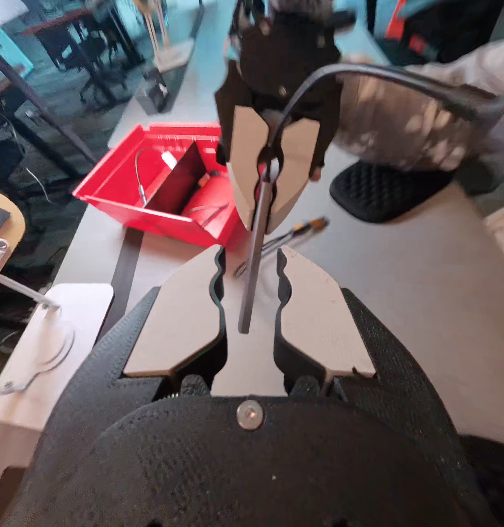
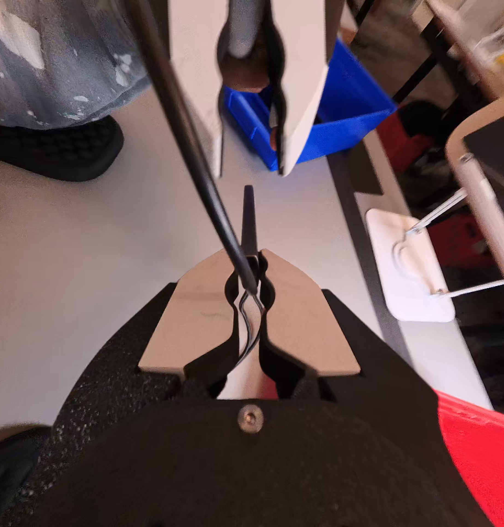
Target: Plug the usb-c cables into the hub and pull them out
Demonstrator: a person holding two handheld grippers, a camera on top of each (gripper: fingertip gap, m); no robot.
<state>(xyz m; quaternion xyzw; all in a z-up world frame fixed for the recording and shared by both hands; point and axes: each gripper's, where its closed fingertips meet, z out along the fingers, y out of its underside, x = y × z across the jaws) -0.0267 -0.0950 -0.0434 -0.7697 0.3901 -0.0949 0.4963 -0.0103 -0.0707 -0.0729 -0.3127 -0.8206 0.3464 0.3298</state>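
Observation:
A thin grey hub [image 1: 256,251], seen edge on, is held in my right gripper [image 1: 258,225], which is shut on it above the table. The hub's black cable [image 1: 387,74] arcs up and to the right. In the right wrist view the hub [image 2: 249,222] sticks out forward from my shut right gripper [image 2: 249,253], with its cable [image 2: 188,142] running up and left. My left gripper [image 1: 250,253] is open and empty, its fingers on either side of the hub's free end; it also shows in the right wrist view [image 2: 250,171]. Loose cables with orange plugs [image 1: 302,228] lie on the table.
A red bin [image 1: 116,194] with a black divider and cables inside stands at the back left. A blue bin [image 2: 344,125] stands behind the left gripper. A white stand base [image 1: 59,328] sits near the table edge. A black mesh pad [image 1: 387,194] and a person's sleeve [image 1: 401,128] are at the right. The gap from one gripper's tips to the other's is roughly 5 cm.

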